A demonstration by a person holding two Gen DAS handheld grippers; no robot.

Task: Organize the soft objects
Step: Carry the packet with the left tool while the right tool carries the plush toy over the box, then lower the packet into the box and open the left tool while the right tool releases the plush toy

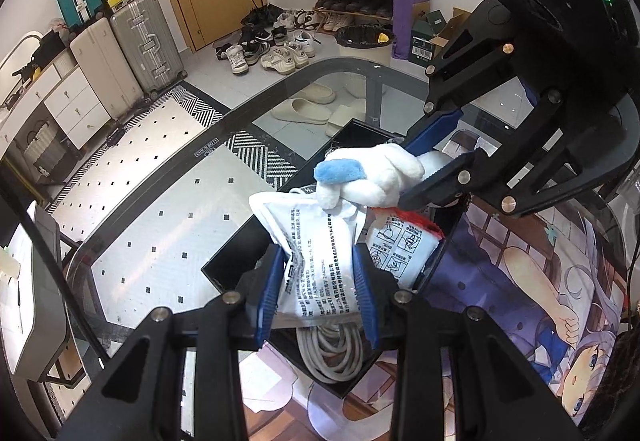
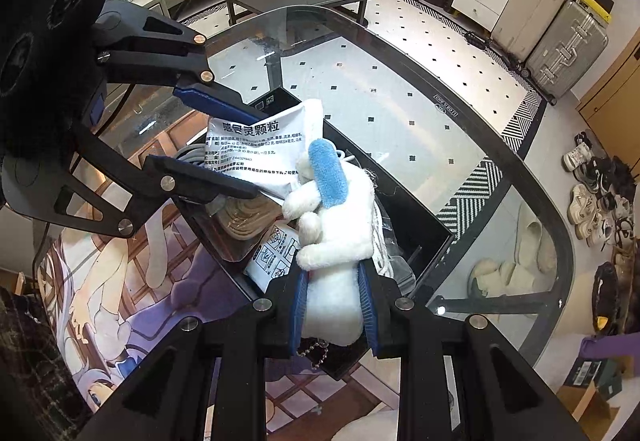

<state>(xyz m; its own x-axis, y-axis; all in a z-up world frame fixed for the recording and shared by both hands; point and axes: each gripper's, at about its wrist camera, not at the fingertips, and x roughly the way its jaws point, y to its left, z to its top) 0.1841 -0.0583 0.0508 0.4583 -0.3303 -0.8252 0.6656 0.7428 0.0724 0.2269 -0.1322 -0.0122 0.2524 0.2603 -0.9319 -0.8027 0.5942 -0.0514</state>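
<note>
Both claws are loaded right now: the left gripper [image 1: 320, 283] is clenched on a white printed packet [image 1: 316, 241], and the right gripper [image 2: 334, 305] is clamped around a white plush toy [image 2: 340, 237] with a blue ear. Both hang over the black box [image 1: 228, 261] on the glass table [image 1: 168, 209].

Risk, I'd guess: toy and packet touch, so dropping one could drag the other onto the table.

In the right wrist view the toy's long axis runs 6 to 12, ear end toward 12.
</note>
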